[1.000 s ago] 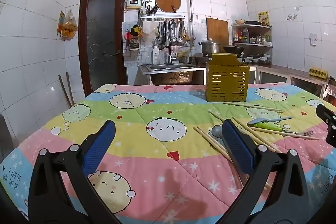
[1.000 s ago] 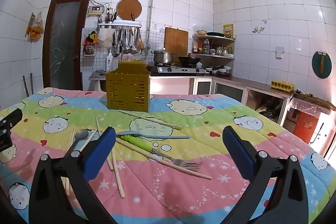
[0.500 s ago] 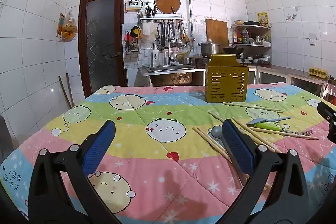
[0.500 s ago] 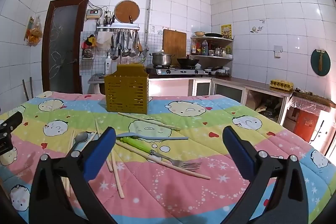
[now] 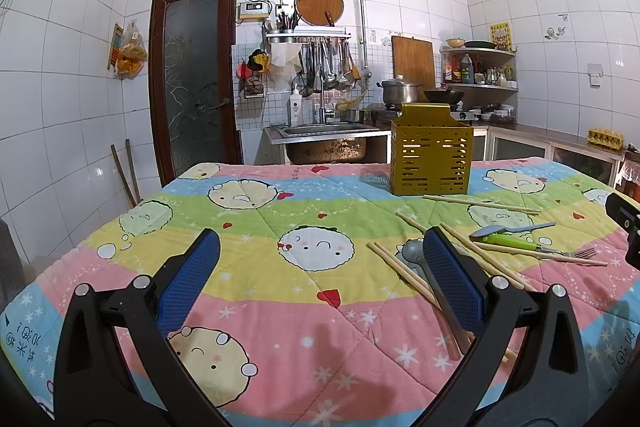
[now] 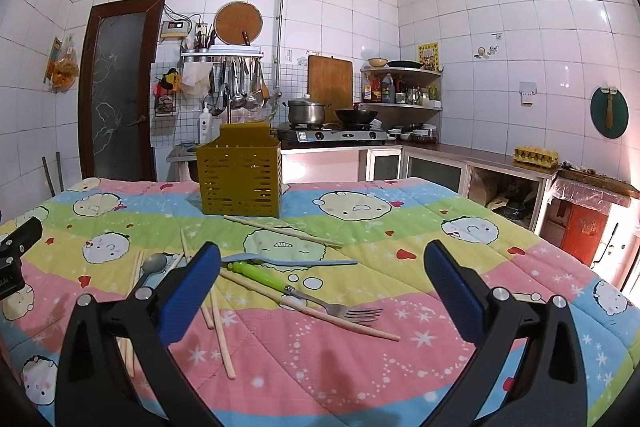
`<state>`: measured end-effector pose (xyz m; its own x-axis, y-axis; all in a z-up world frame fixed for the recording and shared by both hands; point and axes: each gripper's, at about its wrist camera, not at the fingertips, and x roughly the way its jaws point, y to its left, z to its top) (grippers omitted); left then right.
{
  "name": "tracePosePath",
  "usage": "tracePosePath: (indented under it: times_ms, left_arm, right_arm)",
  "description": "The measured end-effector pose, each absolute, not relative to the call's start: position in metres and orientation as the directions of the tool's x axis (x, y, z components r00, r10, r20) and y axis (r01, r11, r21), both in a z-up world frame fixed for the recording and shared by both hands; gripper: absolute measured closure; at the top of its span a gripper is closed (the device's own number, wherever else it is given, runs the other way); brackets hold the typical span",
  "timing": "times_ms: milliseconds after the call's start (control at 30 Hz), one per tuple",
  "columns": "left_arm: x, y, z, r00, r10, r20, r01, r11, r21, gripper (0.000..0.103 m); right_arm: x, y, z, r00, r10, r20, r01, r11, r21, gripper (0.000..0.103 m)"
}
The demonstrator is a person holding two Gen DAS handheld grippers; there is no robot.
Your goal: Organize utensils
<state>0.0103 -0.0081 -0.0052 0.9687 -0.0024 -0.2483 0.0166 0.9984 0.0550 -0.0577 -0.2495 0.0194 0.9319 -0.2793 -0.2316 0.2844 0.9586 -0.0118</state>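
- Setting: a desk [image 6: 460, 227] covered by a quilted cartoon-print cloth, with a yellow slotted utensil holder [image 6: 239, 183] standing upright toward its far side.
- Utensils: all lie loose on the cloth in front of the holder. Wooden chopsticks [image 6: 282, 230] are scattered singly, some crossing. A green-handled fork [image 6: 304, 293] rests over one chopstick; a blue spoon [image 6: 288, 260] lies just behind it. A grey metal spoon [image 5: 414, 251] sits among the leftmost chopsticks.
- Left gripper [image 5: 320, 275]: fingers spread wide, holding nothing, above the cloth to the left of the scatter; its right finger overlaps the grey spoon in view.
- Right gripper [image 6: 320, 277]: fingers spread wide, empty, framing the fork and blue spoon.
- Progress: judged at the start. Nothing shows above the holder's rim or through its slots, though its interior is not fully visible. Every visible utensil remains to be picked up and placed in the holder.
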Motion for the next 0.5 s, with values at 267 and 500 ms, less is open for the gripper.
tracePosePath:
  times_ms: [267,500]
  left_arm:
    - [0.0010,-0.0024,-0.0006,0.969,-0.002,-0.248,0.017,0.998,0.055,0.005]
    - [0.0049,-0.0051,-0.0017,0.968,-0.002,-0.250,0.017,0.998,0.057,0.005]
  right_arm:
    - [-0.0560,-0.2485,0.0186,0.932,-0.281,-0.231,0.286,0.958,-0.011,0.004]
    - [-0.0575,-0.2504,0.0200,0.932,-0.281,-0.231,0.287,0.958,-0.007,0.004]
